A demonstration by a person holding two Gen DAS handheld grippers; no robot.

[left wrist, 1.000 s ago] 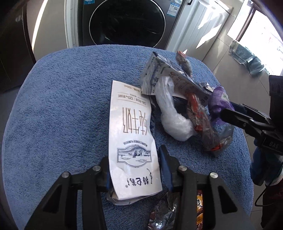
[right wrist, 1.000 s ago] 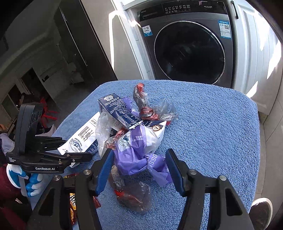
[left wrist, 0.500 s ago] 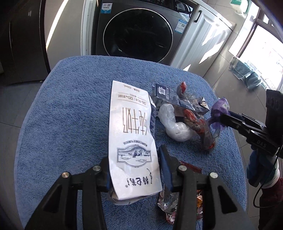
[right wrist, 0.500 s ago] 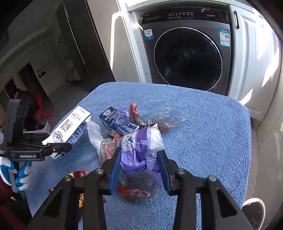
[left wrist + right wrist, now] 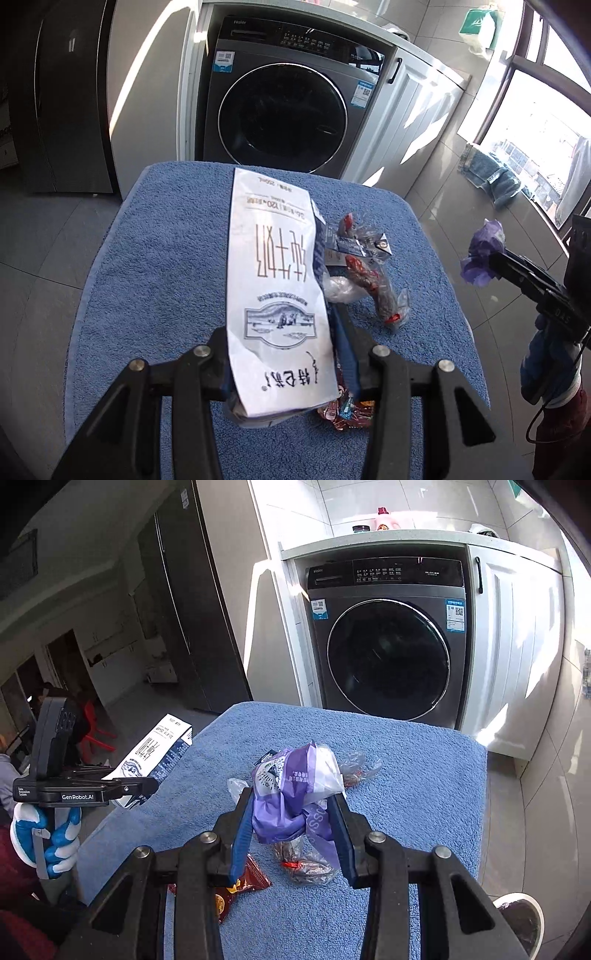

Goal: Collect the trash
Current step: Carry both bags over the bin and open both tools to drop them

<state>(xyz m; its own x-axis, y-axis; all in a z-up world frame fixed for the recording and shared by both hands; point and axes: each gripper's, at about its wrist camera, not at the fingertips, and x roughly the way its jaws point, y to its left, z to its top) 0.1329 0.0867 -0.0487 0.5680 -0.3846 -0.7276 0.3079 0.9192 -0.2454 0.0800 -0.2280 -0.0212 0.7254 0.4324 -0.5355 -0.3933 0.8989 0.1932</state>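
Note:
My left gripper [image 5: 286, 354] is shut on a flattened white milk carton [image 5: 275, 280] with black lettering, lifted off the blue towel-covered table [image 5: 166, 277]. My right gripper [image 5: 291, 812] is shut on a crumpled purple and white plastic bag [image 5: 295, 775], also held above the table. Left on the towel are a dark blue carton [image 5: 364, 245], a clear plastic bag [image 5: 341, 290], red wrappers [image 5: 373, 284] and a red snack packet [image 5: 236, 886]. From the right wrist view, the left gripper [image 5: 147, 786] holds the carton [image 5: 155, 749] beyond the table's left edge.
A dark washing machine [image 5: 282, 118] sits in white cabinetry just behind the table. A tall dark fridge [image 5: 70, 96] stands to the left. A blue cloth [image 5: 495, 177] lies on the floor by the window. A gloved hand [image 5: 48, 834] and a shoe [image 5: 521, 912] show.
Both grippers have risen and drawn back from the pile. The right gripper shut on the purple bag and lifted it off the towel. The carton rose with the left gripper.

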